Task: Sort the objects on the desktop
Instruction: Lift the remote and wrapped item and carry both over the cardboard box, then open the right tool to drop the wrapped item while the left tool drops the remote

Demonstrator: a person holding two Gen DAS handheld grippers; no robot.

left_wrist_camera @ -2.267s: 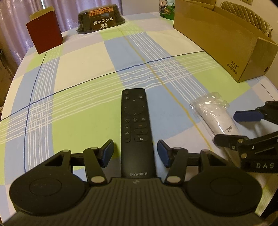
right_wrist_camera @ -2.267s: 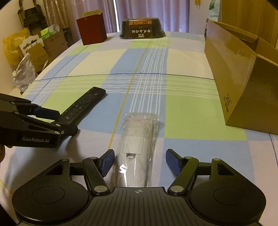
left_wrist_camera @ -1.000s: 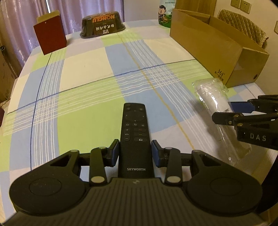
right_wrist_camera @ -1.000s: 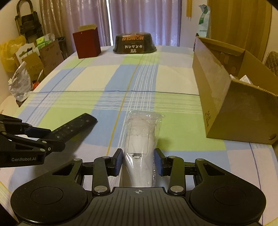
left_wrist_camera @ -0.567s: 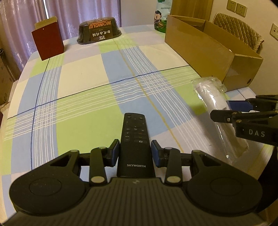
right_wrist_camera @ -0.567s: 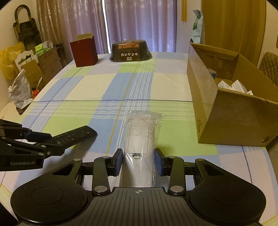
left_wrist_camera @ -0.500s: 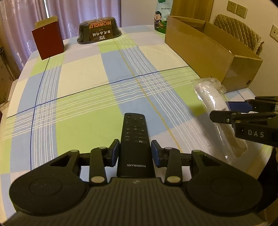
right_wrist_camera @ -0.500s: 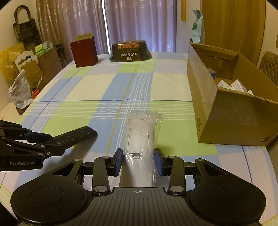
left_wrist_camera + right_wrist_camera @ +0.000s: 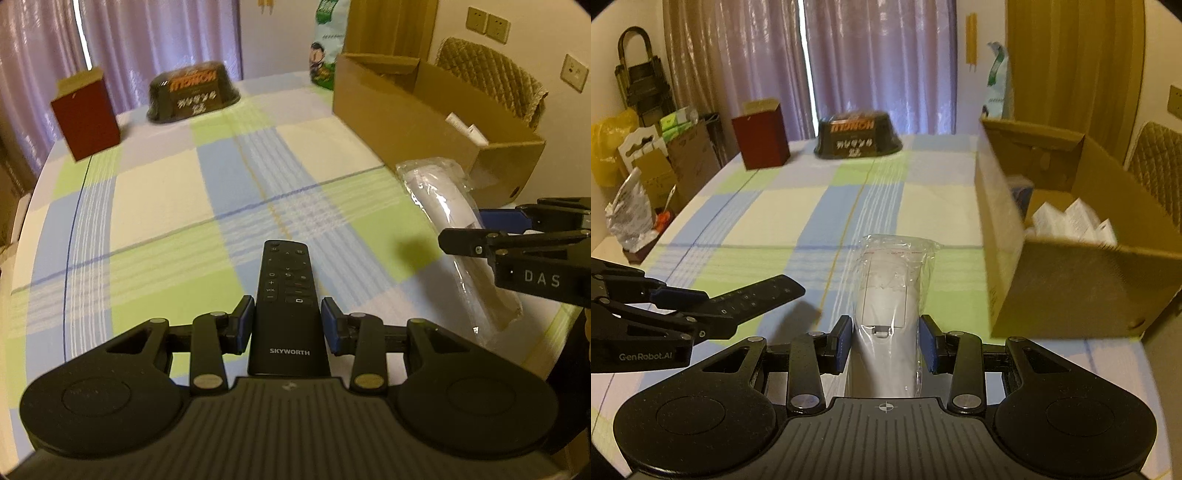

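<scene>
A black Skyworth remote (image 9: 288,295) is held clear above the checked tablecloth by my left gripper (image 9: 288,325), which is shut on its lower half. The same black remote (image 9: 757,295) shows at the left in the right wrist view, sticking out of the left gripper's fingers (image 9: 679,295). My right gripper (image 9: 886,343) is shut on a white remote in a clear plastic bag (image 9: 890,295), also lifted. That bagged remote (image 9: 447,206) appears at the right in the left wrist view. An open cardboard box (image 9: 1071,266) with white packets inside stands to the right.
At the table's far end stand a dark red box (image 9: 761,136) and a black Honglu package (image 9: 857,138). A green snack bag (image 9: 327,40) rises behind the cardboard box (image 9: 424,122). Cartons and bags (image 9: 646,177) sit on the floor at the left; a quilted chair (image 9: 491,74) is at the right.
Both grippers shut on their remotes and lifted them off the cloth. Over the last half second both have risen further, and the cardboard box's inside has come into view.
</scene>
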